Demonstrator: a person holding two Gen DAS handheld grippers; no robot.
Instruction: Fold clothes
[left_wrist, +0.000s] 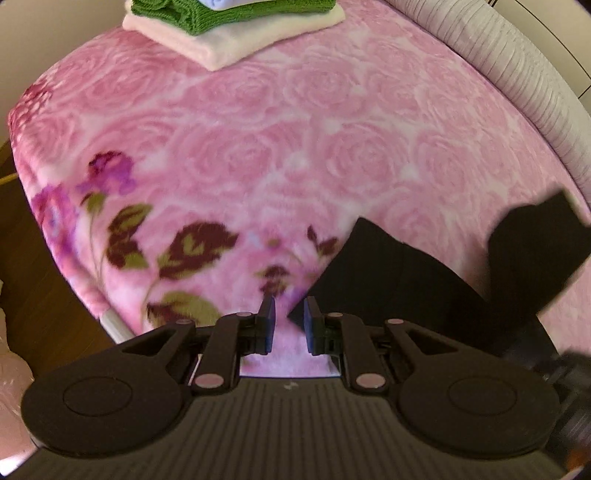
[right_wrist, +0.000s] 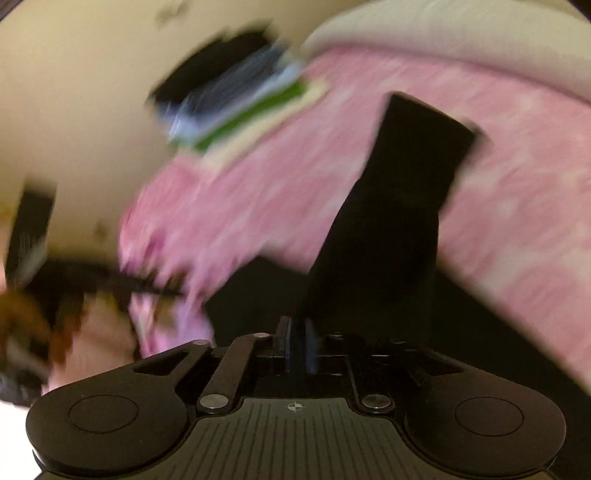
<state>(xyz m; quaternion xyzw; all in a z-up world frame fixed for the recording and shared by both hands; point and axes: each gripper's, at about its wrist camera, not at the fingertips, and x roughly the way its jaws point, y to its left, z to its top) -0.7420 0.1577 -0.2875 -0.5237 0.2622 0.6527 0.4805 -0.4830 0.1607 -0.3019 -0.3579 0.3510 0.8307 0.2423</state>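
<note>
A black garment (left_wrist: 399, 280) hangs over the pink rose-patterned blanket (left_wrist: 280, 140) at the lower right of the left wrist view. Its corner dips just in front of my left gripper (left_wrist: 290, 325), which stands open with nothing between its blue pads. In the blurred right wrist view my right gripper (right_wrist: 299, 343) is shut on the black garment (right_wrist: 399, 206), which rises from the jaws as a long dark strip above the blanket (right_wrist: 517, 192).
A stack of folded clothes (left_wrist: 229, 22), green on cream with pale blue on top, sits at the blanket's far end, and also shows in the stack (right_wrist: 243, 107) on the right side. A ribbed light headboard (left_wrist: 517, 70) borders the right. Dark wood floor (left_wrist: 44, 295) lies left.
</note>
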